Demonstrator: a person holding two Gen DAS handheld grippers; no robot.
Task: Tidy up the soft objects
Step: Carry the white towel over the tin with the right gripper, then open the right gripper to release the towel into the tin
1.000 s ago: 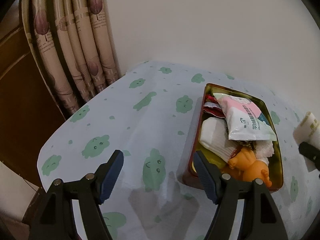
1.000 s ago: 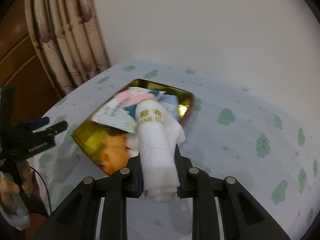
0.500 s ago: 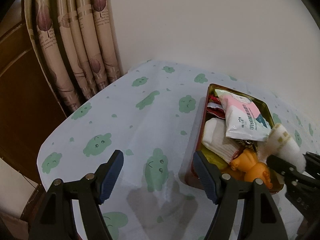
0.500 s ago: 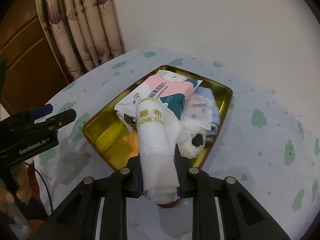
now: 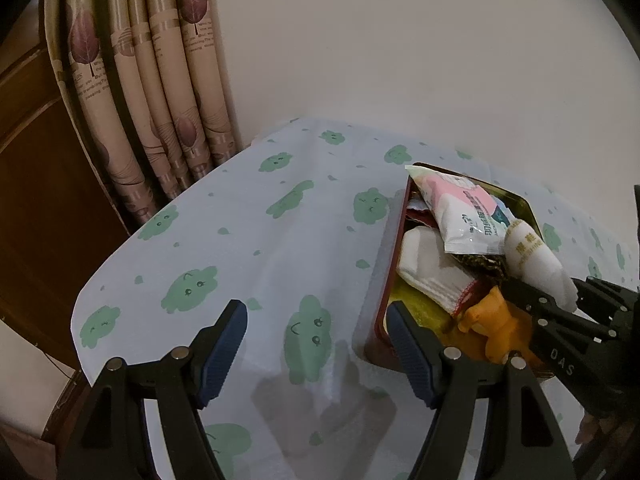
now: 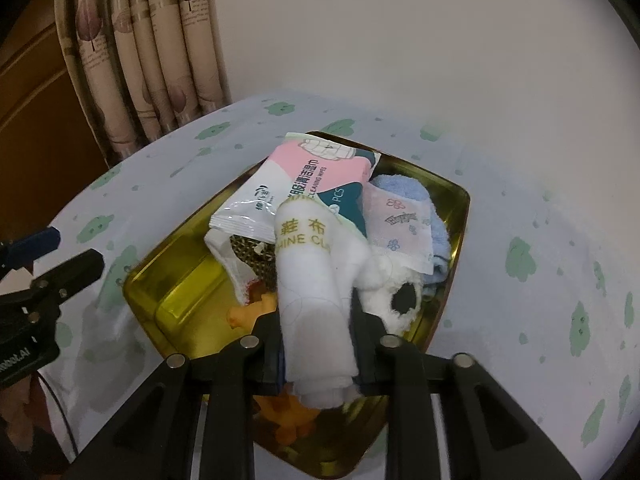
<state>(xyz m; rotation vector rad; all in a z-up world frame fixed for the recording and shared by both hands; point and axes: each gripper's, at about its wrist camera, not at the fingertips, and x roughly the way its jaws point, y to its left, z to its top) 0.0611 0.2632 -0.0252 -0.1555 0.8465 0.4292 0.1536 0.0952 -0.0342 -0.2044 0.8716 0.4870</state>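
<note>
A gold tin (image 6: pixel 460 216) with a red outer wall (image 5: pixel 384 264) sits on the cloud-print tablecloth, packed with soft things. My right gripper (image 6: pixel 314 316) hangs over the tin's near end with a rolled white cloth (image 6: pixel 312 300) between its pads. Its jaws are opening, and the pads still touch the roll's sides. The roll's printed end lies against a pink and white wipes pack (image 6: pixel 304 184). From the left wrist view the roll (image 5: pixel 532 256) and right gripper (image 5: pixel 556 292) sit above an orange toy (image 5: pixel 492 320). My left gripper (image 5: pixel 316 312) stands open over the cloth, beside the tin's corner.
Also in the tin are a blue towel (image 6: pixel 404 192), a white fluffy piece with a black spot (image 6: pixel 396 292) and a white sock (image 5: pixel 432 268). A curtain (image 5: pixel 160 100) and a wooden panel (image 5: pixel 36 200) lie beyond the table's left edge. A pale wall (image 6: pixel 400 40) stands behind.
My right gripper has carried the rolled cloth over the tin and lowered it onto the contents; its jaws have widened slightly. The left gripper has stayed put.
</note>
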